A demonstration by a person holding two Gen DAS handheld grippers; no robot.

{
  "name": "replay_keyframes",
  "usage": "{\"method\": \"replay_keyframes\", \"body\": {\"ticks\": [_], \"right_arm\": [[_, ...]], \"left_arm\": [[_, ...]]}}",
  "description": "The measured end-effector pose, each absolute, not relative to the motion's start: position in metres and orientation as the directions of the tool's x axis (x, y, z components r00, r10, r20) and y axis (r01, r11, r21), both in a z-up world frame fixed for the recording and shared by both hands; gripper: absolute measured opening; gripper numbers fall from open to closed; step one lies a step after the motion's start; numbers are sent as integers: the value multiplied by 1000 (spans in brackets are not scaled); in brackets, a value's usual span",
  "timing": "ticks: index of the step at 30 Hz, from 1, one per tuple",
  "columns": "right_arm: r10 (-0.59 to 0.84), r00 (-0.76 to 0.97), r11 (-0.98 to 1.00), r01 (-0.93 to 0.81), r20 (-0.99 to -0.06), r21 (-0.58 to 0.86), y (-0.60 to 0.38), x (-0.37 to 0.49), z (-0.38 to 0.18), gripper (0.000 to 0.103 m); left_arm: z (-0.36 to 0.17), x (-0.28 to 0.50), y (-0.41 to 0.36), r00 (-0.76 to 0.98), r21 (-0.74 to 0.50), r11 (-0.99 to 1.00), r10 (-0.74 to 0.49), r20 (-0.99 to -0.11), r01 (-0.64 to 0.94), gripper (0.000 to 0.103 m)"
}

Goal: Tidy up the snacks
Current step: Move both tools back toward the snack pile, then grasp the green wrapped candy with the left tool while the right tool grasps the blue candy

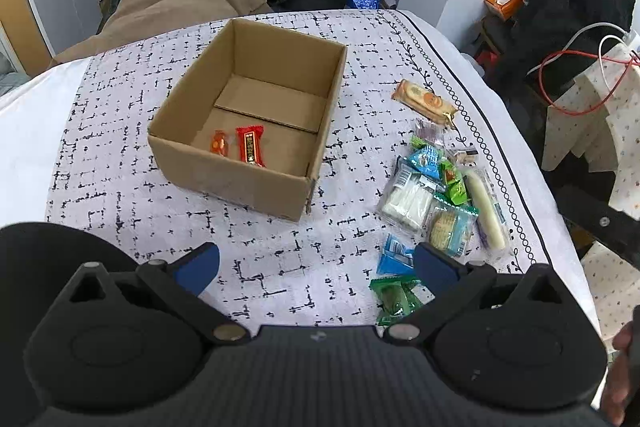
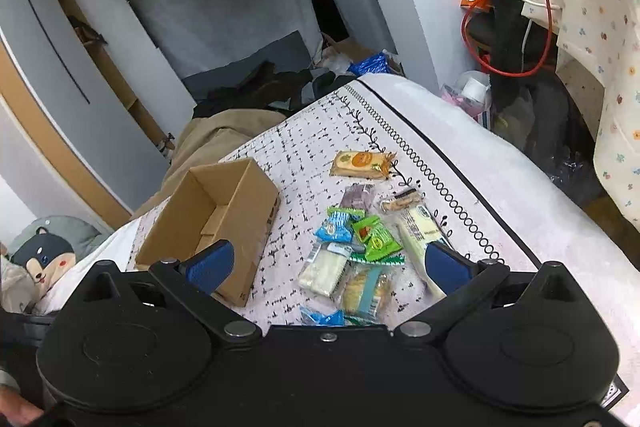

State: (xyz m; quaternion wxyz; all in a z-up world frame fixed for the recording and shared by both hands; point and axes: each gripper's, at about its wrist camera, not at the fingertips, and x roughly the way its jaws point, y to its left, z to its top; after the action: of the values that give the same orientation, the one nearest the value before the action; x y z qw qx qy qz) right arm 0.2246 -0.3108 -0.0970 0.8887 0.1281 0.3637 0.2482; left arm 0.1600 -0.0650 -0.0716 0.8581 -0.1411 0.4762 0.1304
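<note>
Snacks lie heaped on your patterned cloth, right of the cardboard box, which holds a red bar and an orange candy. Your left gripper and right gripper both gape, holding nothing.

A tabletop covered in a white cloth with black dash marks carries an open cardboard box toward its left. To the right of the box lies a loose cluster of wrapped snacks, with an orange cracker pack apart at the far side and a green packet nearest.
</note>
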Motion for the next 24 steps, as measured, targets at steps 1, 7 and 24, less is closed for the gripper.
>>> {"method": "replay_keyframes", "body": {"ticks": [1,7,24], "right_arm": [[537,607,842,-348,-586,412,-313,225,-99,103],[548,566,836,-354,-616,419,-315,228,-115,102],[582,479,813,-354,-657,462,-314,232,-137,76]], "left_arm": [[-73,160,-68,513,-120,927,86,-854,-354,103],[-86,163,-91,506,-127,934,63,-860,-334,103],[-137,173,-121,449,-197,896,3,-894,-397,93]]}}
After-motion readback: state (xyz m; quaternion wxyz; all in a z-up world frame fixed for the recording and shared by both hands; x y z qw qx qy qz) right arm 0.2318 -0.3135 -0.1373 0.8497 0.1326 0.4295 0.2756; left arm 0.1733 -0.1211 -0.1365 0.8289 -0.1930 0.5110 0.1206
